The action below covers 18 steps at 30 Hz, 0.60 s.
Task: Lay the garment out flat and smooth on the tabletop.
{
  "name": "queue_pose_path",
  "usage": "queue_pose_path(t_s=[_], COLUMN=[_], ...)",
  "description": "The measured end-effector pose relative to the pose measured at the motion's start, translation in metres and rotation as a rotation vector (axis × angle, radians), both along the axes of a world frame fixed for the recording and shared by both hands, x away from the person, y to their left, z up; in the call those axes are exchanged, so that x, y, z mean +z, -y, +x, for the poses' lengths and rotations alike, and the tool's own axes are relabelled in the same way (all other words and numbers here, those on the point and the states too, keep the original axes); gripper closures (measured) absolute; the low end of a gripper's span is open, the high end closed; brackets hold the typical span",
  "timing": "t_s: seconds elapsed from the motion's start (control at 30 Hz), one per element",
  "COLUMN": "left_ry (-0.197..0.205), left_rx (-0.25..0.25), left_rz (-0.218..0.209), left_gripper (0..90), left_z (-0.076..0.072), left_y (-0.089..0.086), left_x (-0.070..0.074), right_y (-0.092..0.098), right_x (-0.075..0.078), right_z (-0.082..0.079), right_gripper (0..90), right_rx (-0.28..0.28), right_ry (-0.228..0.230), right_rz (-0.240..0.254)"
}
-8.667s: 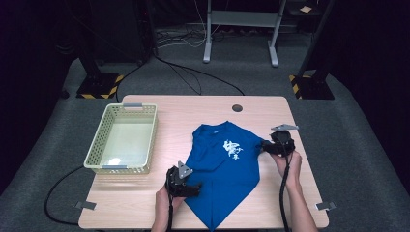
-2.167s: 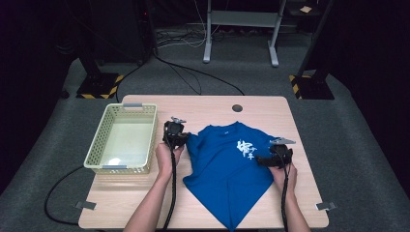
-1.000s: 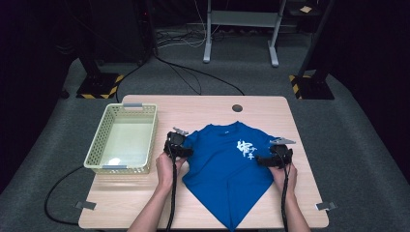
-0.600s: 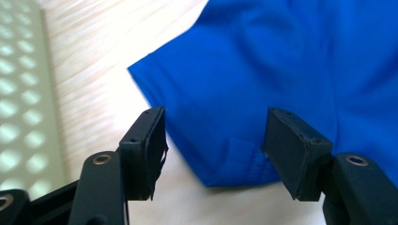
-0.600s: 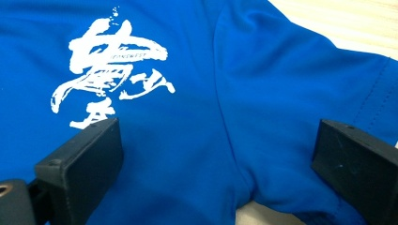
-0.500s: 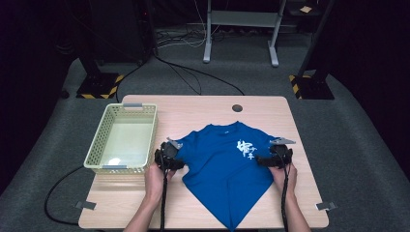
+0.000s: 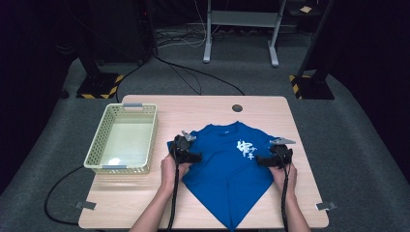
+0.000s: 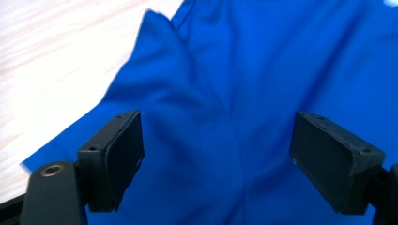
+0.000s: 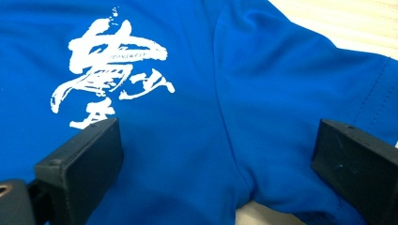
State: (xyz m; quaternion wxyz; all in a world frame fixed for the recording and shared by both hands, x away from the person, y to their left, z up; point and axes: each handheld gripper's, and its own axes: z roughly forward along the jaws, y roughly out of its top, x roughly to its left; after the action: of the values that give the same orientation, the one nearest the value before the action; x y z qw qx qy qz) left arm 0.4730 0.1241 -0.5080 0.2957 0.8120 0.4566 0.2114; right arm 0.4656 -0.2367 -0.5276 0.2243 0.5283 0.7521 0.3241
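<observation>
On the table, both grippers (image 7: 193,157) (image 7: 263,160) hover spread over the blue T-shirt (image 7: 227,169), the left's jaws just opened; next, pinching the sleeves for folding.

Both forearms are bare, with no sleeve showing. Each hand carries a black hand-held gripper: the left hand-held gripper (image 7: 183,149) and the right hand-held gripper (image 7: 273,155) each wear a grey three-cornered plate on top and trail a black cable back along the arm. Up close, the jaws are chunky matte black blocks with small screw holes, and a brass-coloured ring sits in the left one's base.
</observation>
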Motion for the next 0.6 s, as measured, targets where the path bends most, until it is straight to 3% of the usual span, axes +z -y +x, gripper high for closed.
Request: queue_pose_path(t_s=[0.07, 0.13, 0.23, 0.3, 0.6], left_ry=[-0.019, -0.03, -0.007, 0.005, -0.017], left_rx=[0.021, 0.034, 0.081, 0.095, 0.104], left_rz=[0.006, -0.053, -0.091, -0.099, -0.087], left_gripper=[14.3, 12.1, 9.8, 9.7, 7.7], left_z=[0.004, 0.007, 0.01, 0.012, 0.032], left_y=[-0.002, -0.012, -0.026, -0.031, -0.037], left_x=[-0.007, -0.011, -0.015, -0.016, -0.015], right_y=[0.0, 0.0, 0.0, 0.0, -0.001], right_x=[0.0, 0.0, 0.0, 0.0, 0.0], right_z=[0.0, 0.0, 0.0, 0.0, 0.003], right_gripper=[1.9, 2.0, 1.9, 1.9, 0.9], right_rx=[-0.002, -0.002, -0.003, -0.003, -0.013], right_ry=[0.0, 0.0, 0.0, 0.0, -0.005], right_rz=[0.0, 0.0, 0.0, 0.0, 0.0])
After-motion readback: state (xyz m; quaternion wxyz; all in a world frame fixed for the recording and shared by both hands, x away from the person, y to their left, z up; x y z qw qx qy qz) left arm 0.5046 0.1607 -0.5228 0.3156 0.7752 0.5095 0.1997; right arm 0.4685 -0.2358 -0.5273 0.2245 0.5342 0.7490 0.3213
